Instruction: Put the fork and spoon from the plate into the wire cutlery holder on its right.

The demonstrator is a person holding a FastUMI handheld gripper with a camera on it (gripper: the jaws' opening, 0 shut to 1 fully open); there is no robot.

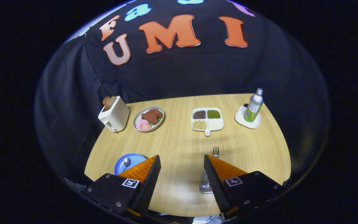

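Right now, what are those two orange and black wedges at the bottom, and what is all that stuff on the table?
Those wedges are the two fingers of a gripper, a tool a person holds in a hand. The camera rides on it and looks forward, so the fingers poke in from below. They stand open and hold nothing. On the wooden table a spoon lies on a blue plate by one finger. A fork stands by the other finger, apparently in a metal holder. Farther off are a toaster, a plate of food, a tray of beans and a bottle on a white dish.
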